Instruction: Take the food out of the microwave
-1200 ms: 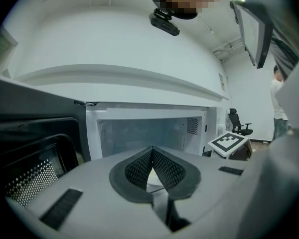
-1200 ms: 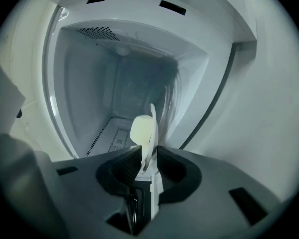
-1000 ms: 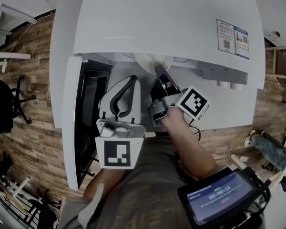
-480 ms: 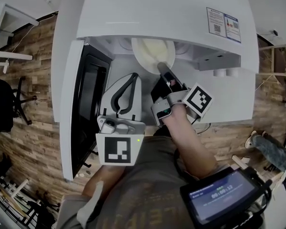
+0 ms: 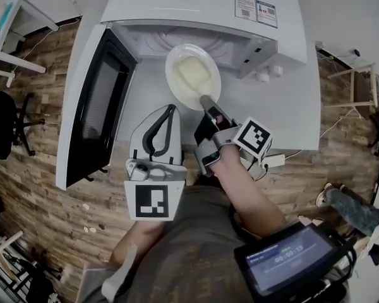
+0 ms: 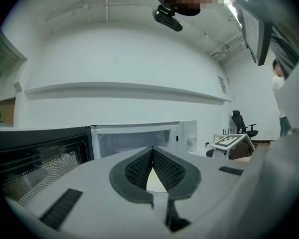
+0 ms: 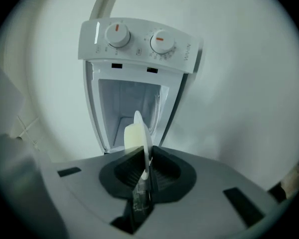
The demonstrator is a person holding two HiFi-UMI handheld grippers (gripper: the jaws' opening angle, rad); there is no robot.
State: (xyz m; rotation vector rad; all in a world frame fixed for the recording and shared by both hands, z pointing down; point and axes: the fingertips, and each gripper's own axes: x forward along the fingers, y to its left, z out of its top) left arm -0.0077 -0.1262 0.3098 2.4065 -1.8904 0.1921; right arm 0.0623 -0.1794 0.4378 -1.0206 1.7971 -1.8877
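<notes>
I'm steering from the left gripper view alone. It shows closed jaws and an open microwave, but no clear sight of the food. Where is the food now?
Observer: In the head view the pale food lies on a plate in front of the microwave opening, over the white counter.
Operator: What holds the plate?
Observer: The right gripper. Its own view shows its jaws, which have just been closing, clamped on the plate's near rim.
Operator: Is the door near the plate?
Observer: No. The door stands swung wide at the left, apart from the plate.
</notes>
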